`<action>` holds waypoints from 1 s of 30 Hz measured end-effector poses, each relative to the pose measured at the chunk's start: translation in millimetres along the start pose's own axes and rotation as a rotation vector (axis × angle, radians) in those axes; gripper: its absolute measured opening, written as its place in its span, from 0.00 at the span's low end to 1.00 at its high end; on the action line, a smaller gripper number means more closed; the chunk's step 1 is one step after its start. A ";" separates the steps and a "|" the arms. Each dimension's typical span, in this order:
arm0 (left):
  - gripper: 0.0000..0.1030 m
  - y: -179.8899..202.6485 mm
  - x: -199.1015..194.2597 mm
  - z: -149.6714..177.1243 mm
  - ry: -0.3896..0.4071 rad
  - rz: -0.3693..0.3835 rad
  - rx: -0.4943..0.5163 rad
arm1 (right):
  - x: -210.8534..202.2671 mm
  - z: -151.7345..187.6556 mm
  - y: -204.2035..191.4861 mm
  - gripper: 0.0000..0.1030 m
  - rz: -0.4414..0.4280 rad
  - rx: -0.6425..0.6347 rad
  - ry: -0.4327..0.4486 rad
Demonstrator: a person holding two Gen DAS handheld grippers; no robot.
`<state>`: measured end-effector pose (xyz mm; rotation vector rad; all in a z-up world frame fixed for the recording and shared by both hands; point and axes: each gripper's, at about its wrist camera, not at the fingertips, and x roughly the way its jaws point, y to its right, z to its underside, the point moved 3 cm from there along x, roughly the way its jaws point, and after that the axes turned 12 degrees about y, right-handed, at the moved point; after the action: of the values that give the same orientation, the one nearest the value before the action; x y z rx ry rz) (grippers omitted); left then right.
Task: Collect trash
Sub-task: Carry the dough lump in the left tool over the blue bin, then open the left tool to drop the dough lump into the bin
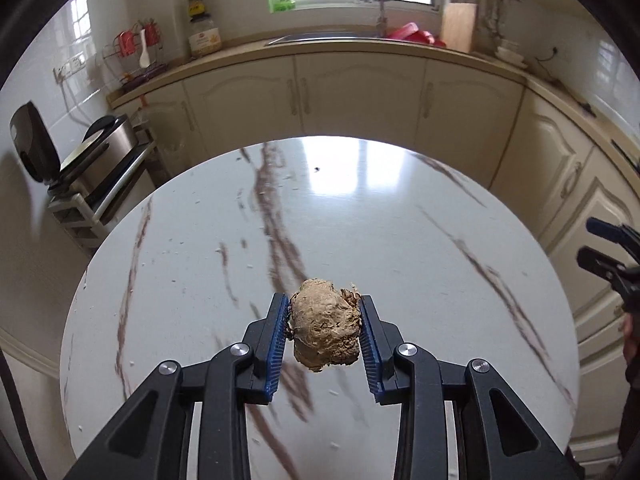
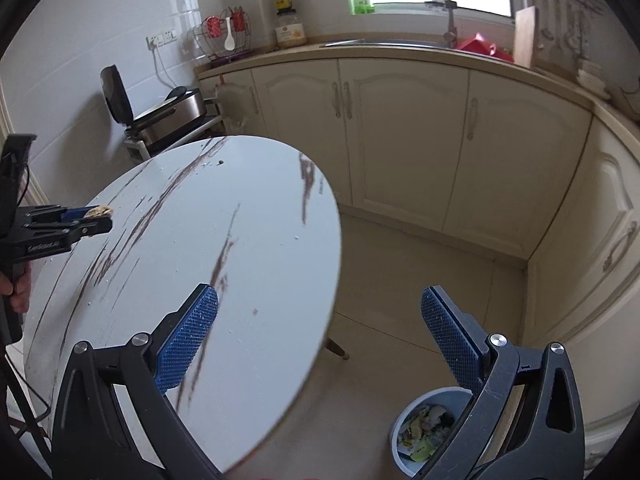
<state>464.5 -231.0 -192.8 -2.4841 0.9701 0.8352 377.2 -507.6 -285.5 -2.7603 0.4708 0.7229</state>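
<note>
A tan, fibrous lump of trash point(image 1: 325, 326) is pinched between the blue pads of my left gripper point(image 1: 323, 301), which is shut on it and holds it above the round white marble table point(image 1: 400, 220). In the right wrist view the same left gripper point(image 2: 98, 222) shows at the left edge with the lump point(image 2: 100, 211) at its tips, over the table point(image 2: 240, 220). My right gripper point(image 2: 320, 292) stands wide open and holds nothing, straddling the table's right edge. Below it on the floor a pale blue bin point(image 2: 400, 454) holds scraps and wrappers. The right gripper point(image 1: 600, 244) also shows at the right edge of the left wrist view.
Small white crumbs point(image 1: 288, 178) and a dark speck point(image 1: 317, 169) lie on the table. Cream cabinets point(image 2: 400, 140) and a counter with a sink point(image 2: 380, 43) run behind and to the right. A rack with a steel appliance point(image 2: 172, 120) stands left. A person's hand point(image 2: 18, 292) grips the left tool.
</note>
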 end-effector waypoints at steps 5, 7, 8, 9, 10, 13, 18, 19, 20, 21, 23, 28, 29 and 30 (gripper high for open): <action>0.29 107.8 -46.9 -2.0 0.062 0.129 0.088 | -37.1 33.6 74.4 0.99 0.121 0.094 0.013; 0.29 153.9 -54.0 -6.2 0.083 0.202 0.123 | -48.1 55.4 110.6 0.99 0.199 0.124 -0.001; 0.29 175.8 -54.1 -6.9 0.083 0.232 0.141 | -52.0 68.5 130.0 0.99 0.239 0.140 -0.014; 0.29 197.3 -53.0 -7.4 0.083 0.252 0.153 | -54.8 80.1 146.1 0.99 0.266 0.155 -0.024; 0.29 217.8 -50.1 -6.5 0.082 0.282 0.174 | -56.6 94.8 165.0 0.99 0.296 0.174 -0.041; 0.29 271.9 -31.4 -1.8 0.053 0.355 0.198 | -55.2 141.5 216.5 0.99 0.364 0.237 -0.102; 0.29 326.1 53.0 30.3 -0.076 0.413 0.225 | -28.2 235.0 289.3 0.99 0.453 0.373 -0.273; 0.29 335.0 72.9 40.6 -0.125 0.441 0.212 | -20.9 251.5 298.5 0.99 0.466 0.393 -0.304; 0.29 343.5 92.7 52.1 -0.165 0.463 0.200 | -13.2 268.2 306.8 0.99 0.471 0.411 -0.332; 0.29 349.7 114.8 61.5 -0.202 0.468 0.191 | -5.2 284.8 313.1 0.98 0.479 0.419 -0.367; 0.30 360.1 153.8 83.8 -0.286 0.481 0.175 | 10.9 314.8 320.4 0.98 0.492 0.402 -0.419; 0.30 371.8 234.2 128.5 -0.429 0.465 0.150 | 55.5 382.7 330.7 0.94 0.472 0.434 -0.550; 0.31 372.4 244.8 137.2 -0.445 0.463 0.151 | 58.5 397.3 332.6 0.94 0.466 0.449 -0.570; 0.32 371.8 254.9 145.5 -0.467 0.458 0.146 | 64.8 409.6 335.4 0.91 0.459 0.470 -0.588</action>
<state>297.3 -547.1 -503.4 -1.8363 1.3731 1.3497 131.4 -701.6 -717.3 -1.8979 0.9930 1.2754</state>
